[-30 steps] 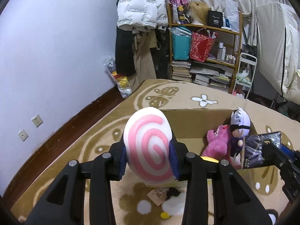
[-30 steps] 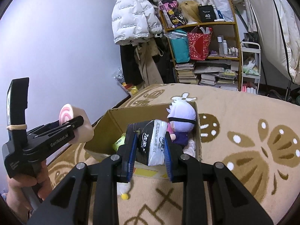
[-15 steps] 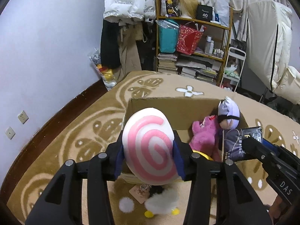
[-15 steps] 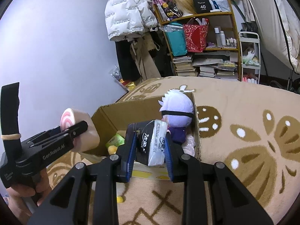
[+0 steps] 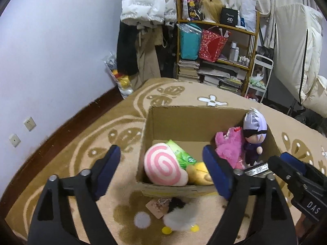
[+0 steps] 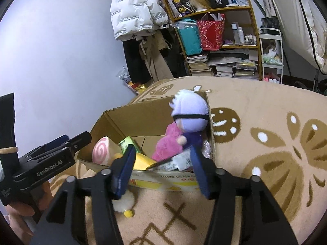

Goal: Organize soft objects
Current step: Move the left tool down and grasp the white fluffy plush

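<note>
Jaws spread wide on both your left gripper [image 5: 161, 169] and right gripper [image 6: 163, 170], you are hovering over the cardboard box [image 5: 192, 120], where the pink-swirl roll plush [image 5: 163, 167] is lying in its near-left corner, swirl end facing you.

A pale lilac wall [image 5: 61, 51] meets a dark wooden skirting board [image 5: 51, 143]; a beige patterned carpet [image 6: 265, 122] covers the floor; a cluttered wooden shelf [image 5: 216, 47] (books stacked low) stands beside a hanging white puffer jacket [image 5: 147, 2].
</note>
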